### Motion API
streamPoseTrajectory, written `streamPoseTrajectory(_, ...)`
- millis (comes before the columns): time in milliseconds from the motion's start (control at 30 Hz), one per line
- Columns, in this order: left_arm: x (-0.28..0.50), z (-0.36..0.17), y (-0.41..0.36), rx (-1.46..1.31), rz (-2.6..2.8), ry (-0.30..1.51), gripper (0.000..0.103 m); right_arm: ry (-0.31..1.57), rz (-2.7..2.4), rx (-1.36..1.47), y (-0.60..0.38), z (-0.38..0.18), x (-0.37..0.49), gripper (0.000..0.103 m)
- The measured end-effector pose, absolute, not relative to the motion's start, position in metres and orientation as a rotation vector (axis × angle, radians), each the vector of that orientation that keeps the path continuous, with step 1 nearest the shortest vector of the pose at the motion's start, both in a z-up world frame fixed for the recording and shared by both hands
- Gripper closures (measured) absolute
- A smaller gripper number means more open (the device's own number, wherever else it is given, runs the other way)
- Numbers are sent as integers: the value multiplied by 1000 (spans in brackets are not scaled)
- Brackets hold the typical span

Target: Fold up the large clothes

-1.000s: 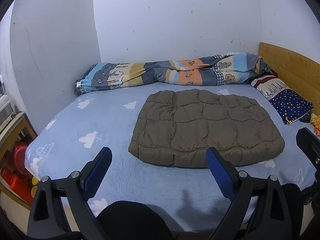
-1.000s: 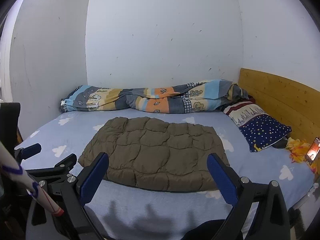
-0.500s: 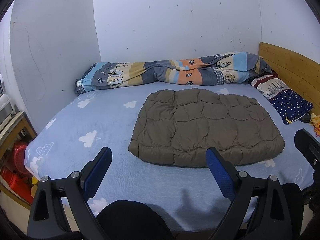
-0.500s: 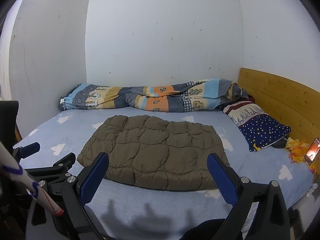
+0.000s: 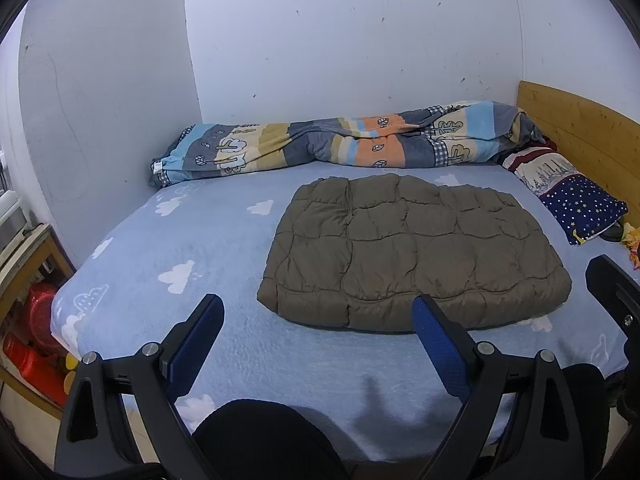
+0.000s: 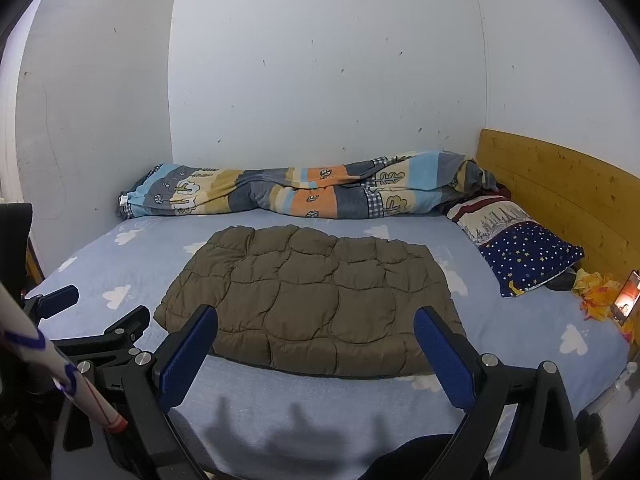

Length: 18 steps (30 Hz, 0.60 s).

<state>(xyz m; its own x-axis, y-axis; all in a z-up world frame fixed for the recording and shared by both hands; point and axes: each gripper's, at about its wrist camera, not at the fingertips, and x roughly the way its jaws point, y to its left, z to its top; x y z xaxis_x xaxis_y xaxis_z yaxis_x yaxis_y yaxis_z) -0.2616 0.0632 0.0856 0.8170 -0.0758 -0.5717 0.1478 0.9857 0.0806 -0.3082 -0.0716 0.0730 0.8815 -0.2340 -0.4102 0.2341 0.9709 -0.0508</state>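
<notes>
Both the left gripper (image 5: 316, 324) and right gripper (image 6: 316, 336) hover wide apart and empty just before the folded quilted jacket (image 5: 412, 252) on the bed (image 5: 192, 248).

A brown quilted puffer jacket (image 5: 412, 252) lies folded into a flat, puffy rectangle on the middle of the cloud-print bedsheet (image 5: 200, 248).

Hidden / cut off around the bed (image 5: 224, 240)

Pillow (image 6: 520, 252): far end tucked under striped duvet (image 6: 304, 192). Phone (image 6: 626, 294) by bed's right edge: screen too small to read. Red items (image 5: 34, 336) left of bed, partly behind wooden shelf (image 5: 24, 256); can't ID. Dark shape (image 5: 264, 440) at frame bottom, below bed edge, cropped.
</notes>
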Motion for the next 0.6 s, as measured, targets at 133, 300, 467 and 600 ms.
streamPoseTrajectory(133, -262, 86, 63, 122, -120, 605, 9, 429, -245, 1, -71, 73, -308, 3)
streamPoseTrajectory(300, -262, 86, 63, 124, -119, 606, 9, 428, -247, 0, -71, 73, -308, 3)
streamPoseTrajectory(467, -263, 86, 63, 125, -118, 602, 9, 428, -245, 0, -71, 73, -308, 3)
streamPoseTrajectory(600, -263, 85, 63, 125, -117, 604, 9, 430, -243, -4, -70, 73, -307, 3)
